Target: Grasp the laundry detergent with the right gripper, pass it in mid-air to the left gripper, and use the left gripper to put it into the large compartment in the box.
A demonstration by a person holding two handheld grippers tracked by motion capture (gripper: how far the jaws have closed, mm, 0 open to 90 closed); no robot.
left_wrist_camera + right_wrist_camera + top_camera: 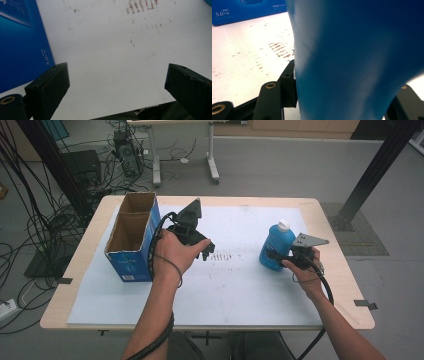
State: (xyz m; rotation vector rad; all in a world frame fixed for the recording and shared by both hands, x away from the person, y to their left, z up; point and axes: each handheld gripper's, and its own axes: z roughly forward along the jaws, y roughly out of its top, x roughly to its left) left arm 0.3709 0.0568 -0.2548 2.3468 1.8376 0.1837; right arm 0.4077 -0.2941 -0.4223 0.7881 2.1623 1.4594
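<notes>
A blue bottle (276,242) with a white cap stands upright at the right of the white mat (240,290). My right gripper (281,256) is shut on its lower body from the near right. In the right gripper view the bottle (357,50) sits very close, between the jaws of the right gripper (347,85). A blue cardboard box (131,239) with an open top stands at the left. My left gripper (207,251) hovers just right of the box. Seen from its own camera, the left gripper (117,75) is open over bare mat, with the box wall (20,42) at the left.
Brown scuff marks (226,256) lie on the mat between the two grippers. The wooden table edge (332,227) frames the mat. Behind the table are tangled cables (45,215), a desk's legs (212,165) and a black post (372,170) at the right.
</notes>
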